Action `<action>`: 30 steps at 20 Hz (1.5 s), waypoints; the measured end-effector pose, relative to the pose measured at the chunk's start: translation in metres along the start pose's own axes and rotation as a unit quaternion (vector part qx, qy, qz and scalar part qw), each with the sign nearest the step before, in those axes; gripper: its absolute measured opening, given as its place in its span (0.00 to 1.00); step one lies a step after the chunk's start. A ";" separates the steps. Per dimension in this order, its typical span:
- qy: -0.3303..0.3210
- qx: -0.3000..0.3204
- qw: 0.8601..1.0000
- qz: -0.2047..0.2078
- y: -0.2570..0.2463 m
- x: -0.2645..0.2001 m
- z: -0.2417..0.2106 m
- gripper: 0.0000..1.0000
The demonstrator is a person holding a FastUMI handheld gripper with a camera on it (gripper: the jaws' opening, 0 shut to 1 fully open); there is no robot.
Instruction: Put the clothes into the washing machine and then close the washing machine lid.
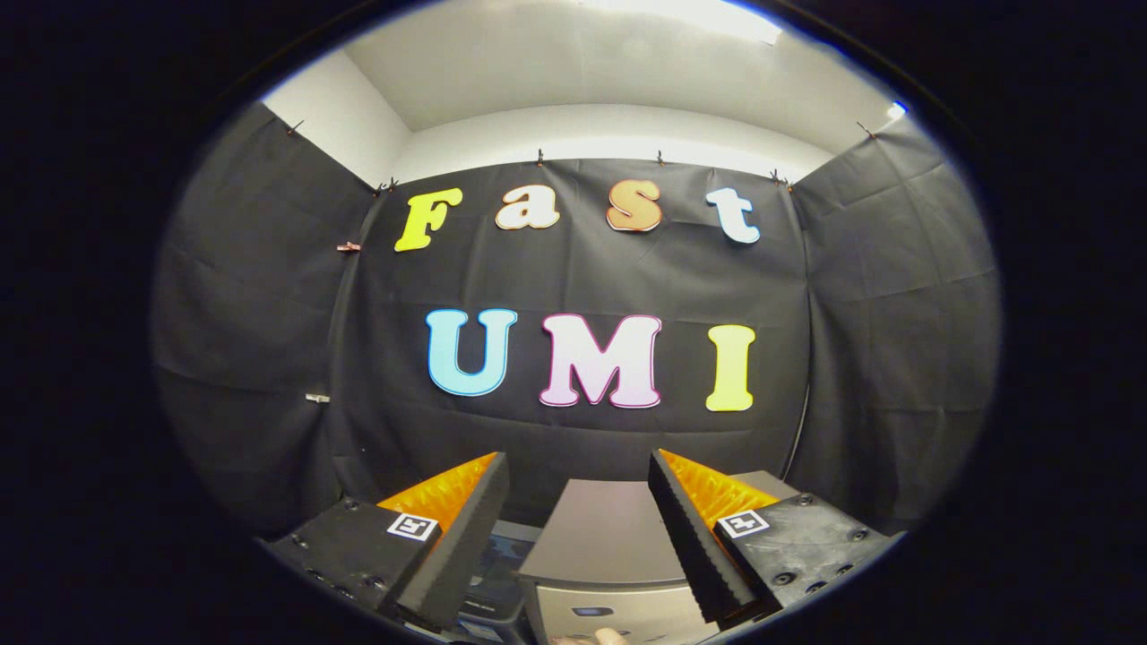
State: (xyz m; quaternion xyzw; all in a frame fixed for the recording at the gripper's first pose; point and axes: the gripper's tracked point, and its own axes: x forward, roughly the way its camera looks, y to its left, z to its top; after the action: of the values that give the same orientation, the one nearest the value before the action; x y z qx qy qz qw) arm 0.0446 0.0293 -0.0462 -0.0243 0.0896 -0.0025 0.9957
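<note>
Two fingers stand wide apart with nothing between them, held level and aimed at the booth wall rather than down at the work. Going left to right: below and just past the left finger lies something dark bluish, too cut off to name; it could be cloth or a bin. Between the fingers, and a little beyond them, sits the washing machine, a grey box seen from above. Its flat top panel looks unbroken, so the lid appears to be down, though its near edge is hidden low between the fingers. At that near edge a fingertip of a person just shows.

No clothes can be made out for certain. A closed lid with empty fingers fits two stages: clothes waiting outside with the lid due to be raised, or clothes already inside and the lid shut again. These pictures do not settle which, so I would not name a next move beyond tilting down to see the machine.

Each finger base carries a square black-and-white marker tag. No brand or label on the machine can be read.
</note>
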 end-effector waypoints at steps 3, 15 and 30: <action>-0.018 -0.006 1.000 0.012 0.000 -0.016 0.011 0.98; -0.052 -0.008 0.998 -0.022 -0.033 -0.052 0.024 0.98; -0.042 -0.005 0.999 -0.024 -0.043 -0.048 0.021 0.98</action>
State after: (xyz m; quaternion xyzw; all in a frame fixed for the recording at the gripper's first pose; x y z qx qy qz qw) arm 0.0013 -0.0123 -0.0149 -0.0318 0.0468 -0.0247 0.9981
